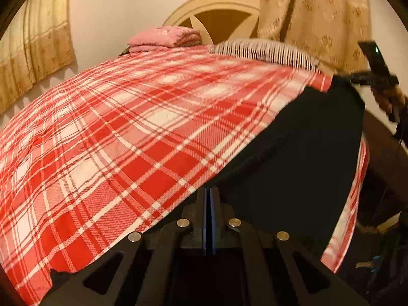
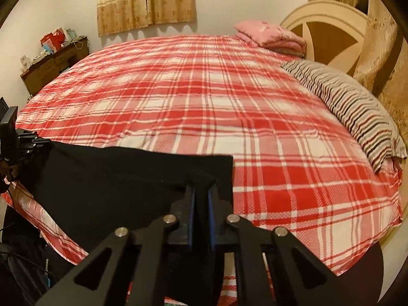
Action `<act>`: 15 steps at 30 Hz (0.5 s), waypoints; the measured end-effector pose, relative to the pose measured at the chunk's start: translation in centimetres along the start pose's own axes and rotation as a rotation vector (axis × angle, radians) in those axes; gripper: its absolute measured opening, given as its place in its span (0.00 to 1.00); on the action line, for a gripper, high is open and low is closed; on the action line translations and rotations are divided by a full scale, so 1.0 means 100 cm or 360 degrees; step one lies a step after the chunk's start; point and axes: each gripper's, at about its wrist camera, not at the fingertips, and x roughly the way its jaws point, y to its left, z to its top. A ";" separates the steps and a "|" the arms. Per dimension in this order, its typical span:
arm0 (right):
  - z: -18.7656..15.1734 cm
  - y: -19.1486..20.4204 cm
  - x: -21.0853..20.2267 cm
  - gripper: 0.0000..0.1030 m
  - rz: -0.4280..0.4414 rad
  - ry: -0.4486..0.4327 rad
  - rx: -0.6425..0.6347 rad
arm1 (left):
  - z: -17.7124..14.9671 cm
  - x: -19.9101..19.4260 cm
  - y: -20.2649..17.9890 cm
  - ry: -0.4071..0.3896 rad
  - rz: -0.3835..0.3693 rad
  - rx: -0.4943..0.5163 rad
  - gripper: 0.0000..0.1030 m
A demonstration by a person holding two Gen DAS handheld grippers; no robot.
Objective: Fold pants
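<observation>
— Where spread over the checked bedspread (image 2: 229, 107), near edge: black pants (image 2: 114, 176).
— Left gripper (image 1: 209, 193): pinched on pants edge. Right gripper (image 2: 201, 191): clamped on pants corner.

Red plaid, black cloth

My pants (image 2: 107, 176) are plain black, lying on a bedspread (image 2: 204, 97) of red and white plaid; the pillow (image 2: 357, 107) is striped in white, dark and red, the folded blanket (image 2: 270, 34) pink, the curtains (image 2: 145, 2) golden beige, the headboard (image 2: 329, 20) cream and brown, my pads (image 2: 190, 219) blue.
</observation>
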 end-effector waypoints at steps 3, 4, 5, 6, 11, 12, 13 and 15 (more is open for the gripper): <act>0.004 0.003 -0.005 0.12 -0.0012 -0.0028 0.0000 | 0.003 -0.006 0.003 -0.0041 -0.0002 -0.0041 0.02; 0.005 0.005 -0.006 0.12 -0.0023 -0.0031 -0.0006 | 0.005 -0.008 0.004 -0.0053 0.0001 -0.0053 0.02; 0.005 0.007 -0.005 0.12 -0.0030 -0.0031 -0.0012 | 0.006 -0.009 0.005 -0.0059 0.0008 -0.0057 0.02; 0.007 0.009 -0.005 0.12 -0.0039 -0.0036 -0.0018 | 0.008 -0.009 0.006 -0.0067 0.0022 -0.0062 0.02; 0.021 0.010 -0.006 0.11 -0.0055 -0.0079 -0.0018 | 0.013 -0.006 0.020 -0.0077 0.0059 -0.0115 0.02; 0.027 0.007 -0.004 0.11 -0.0064 -0.0088 -0.0008 | 0.013 -0.003 0.023 -0.0070 0.0071 -0.0129 0.02; 0.030 0.005 -0.002 0.11 -0.0071 -0.0086 0.0004 | 0.012 -0.001 0.025 -0.0061 0.0076 -0.0136 0.02; 0.035 0.001 0.005 0.11 -0.0085 -0.0090 0.0018 | 0.010 0.007 0.026 -0.0031 0.0090 -0.0134 0.02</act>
